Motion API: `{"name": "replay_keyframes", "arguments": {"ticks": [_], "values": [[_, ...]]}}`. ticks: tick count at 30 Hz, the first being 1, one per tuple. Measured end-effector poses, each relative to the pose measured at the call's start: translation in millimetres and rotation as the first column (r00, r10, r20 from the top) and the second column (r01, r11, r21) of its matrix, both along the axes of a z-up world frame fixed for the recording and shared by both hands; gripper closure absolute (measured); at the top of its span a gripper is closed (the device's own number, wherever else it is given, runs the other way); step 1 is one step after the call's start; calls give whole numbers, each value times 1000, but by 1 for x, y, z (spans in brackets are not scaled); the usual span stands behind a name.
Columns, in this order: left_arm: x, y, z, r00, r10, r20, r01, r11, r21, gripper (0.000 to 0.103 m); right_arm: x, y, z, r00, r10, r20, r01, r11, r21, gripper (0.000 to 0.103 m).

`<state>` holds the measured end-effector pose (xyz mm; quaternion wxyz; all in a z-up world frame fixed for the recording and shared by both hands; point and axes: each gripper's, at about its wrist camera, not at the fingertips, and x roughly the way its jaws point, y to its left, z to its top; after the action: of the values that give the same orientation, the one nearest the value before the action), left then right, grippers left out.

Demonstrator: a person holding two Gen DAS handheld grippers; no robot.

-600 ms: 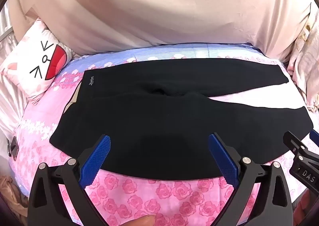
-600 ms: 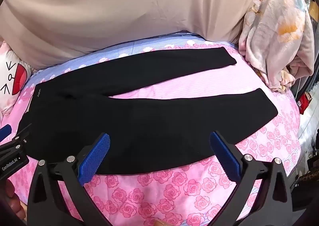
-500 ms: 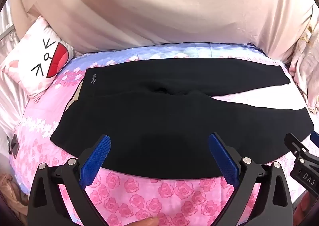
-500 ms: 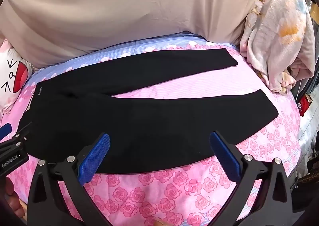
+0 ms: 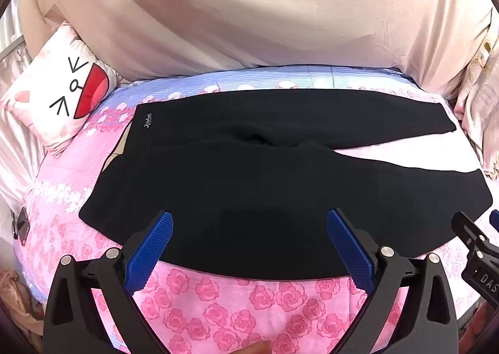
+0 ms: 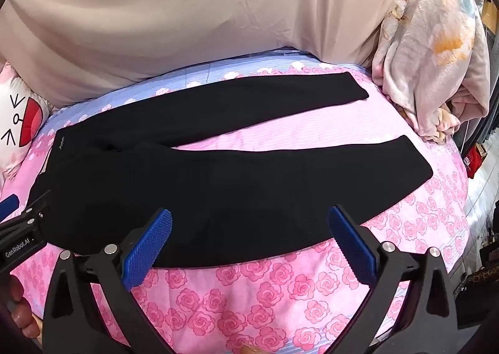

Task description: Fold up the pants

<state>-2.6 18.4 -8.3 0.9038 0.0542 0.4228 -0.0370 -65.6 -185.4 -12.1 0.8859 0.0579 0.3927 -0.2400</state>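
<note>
Black pants (image 5: 249, 179) lie flat on a pink rose-patterned bed sheet (image 5: 218, 313), waistband at the left, both legs spread apart to the right. In the right wrist view the same pants (image 6: 237, 188) show their two leg ends at the right. My left gripper (image 5: 249, 248) hovers wide open over the near edge of the hip area, nothing between its blue pads (image 5: 149, 257). My right gripper (image 6: 249, 244) hangs wide open above the near leg, also empty. Each gripper shows at the edge of the other's view.
A white cartoon-face pillow (image 5: 59, 98) lies at the left head of the bed. A beige curtain (image 5: 249, 10) hangs behind. A bundled floral blanket (image 6: 430, 51) is piled at the right. A dark phone-like object (image 5: 21, 226) rests near the sheet's left edge.
Both views shift only slightly; the pants lie as before and both grippers stay wide open.
</note>
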Motion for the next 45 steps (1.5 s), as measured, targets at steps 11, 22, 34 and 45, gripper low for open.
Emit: {"name": "replay_keyframes", "arguments": {"ticks": [11,22,34,45], "values": [[1,-10,0,1000,-13,3,13,1000,17,6,7,-1,5,1000,19,12,-19,1000,-8,5],[0,-6,0,1000,10,1,-10,1000,20,5,11,6,4,999,51,13,-51,999,-6,5],[-2,-5,0,1000,10,-7,-10,1000,16,5,10,14,2,998,54,12,-54,998,-10,5],[2,-8,1,1000,11,-6,-11,1000,19,5,10,15,3,998,59,14,-59,998,-10,5]]}}
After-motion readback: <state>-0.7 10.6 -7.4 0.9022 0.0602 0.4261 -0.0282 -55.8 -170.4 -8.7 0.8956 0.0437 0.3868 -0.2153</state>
